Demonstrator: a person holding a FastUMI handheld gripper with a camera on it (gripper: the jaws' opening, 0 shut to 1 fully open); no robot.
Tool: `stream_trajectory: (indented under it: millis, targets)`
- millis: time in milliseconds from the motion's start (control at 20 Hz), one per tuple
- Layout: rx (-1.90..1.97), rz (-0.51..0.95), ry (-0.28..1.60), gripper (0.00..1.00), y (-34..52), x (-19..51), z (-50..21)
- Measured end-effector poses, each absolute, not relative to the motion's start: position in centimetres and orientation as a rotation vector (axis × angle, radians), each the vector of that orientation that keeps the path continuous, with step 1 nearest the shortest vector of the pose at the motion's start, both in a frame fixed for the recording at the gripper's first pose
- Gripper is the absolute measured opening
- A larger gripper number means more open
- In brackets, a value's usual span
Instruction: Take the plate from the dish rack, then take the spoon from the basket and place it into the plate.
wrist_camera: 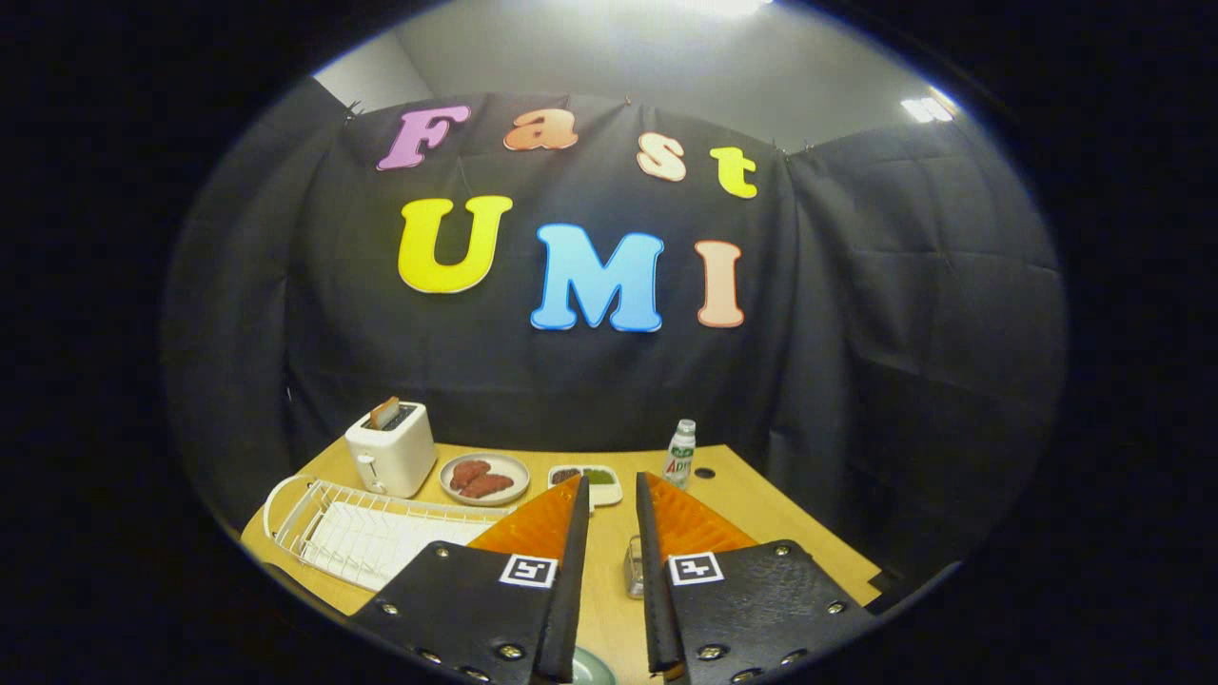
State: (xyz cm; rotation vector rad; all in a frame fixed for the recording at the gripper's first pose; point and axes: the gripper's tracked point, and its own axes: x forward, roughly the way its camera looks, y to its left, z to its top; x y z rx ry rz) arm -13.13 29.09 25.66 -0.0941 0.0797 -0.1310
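Note:
My gripper hangs above the wooden table, its fingers a narrow gap apart with nothing between them. A sliver of a pale green plate shows low down, under the gap near the base of the fingers. The white wire dish rack lies to the left of the left finger, and I see no plate in its slots. A small clear container stands on the table below the gap, partly hidden by the right finger; I cannot tell what it holds.
A white toaster stands behind the rack. Beside it are a plate of red meat and a small white dish just past the fingertips. A small bottle stands near the table's far edge.

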Motion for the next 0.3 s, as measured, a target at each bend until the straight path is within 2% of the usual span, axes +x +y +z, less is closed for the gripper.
stream_trajectory:
  millis: [100,250,300]
  targets:
    - [-0.141,-0.142,-0.015,0.29,27.4,-12.7,29.4]
    - [-0.186,-0.168,-0.126,0.99,25.6,-12.1,33.0]
    - [-0.184,-0.150,-0.139,0.97,25.5,-11.7,33.4]
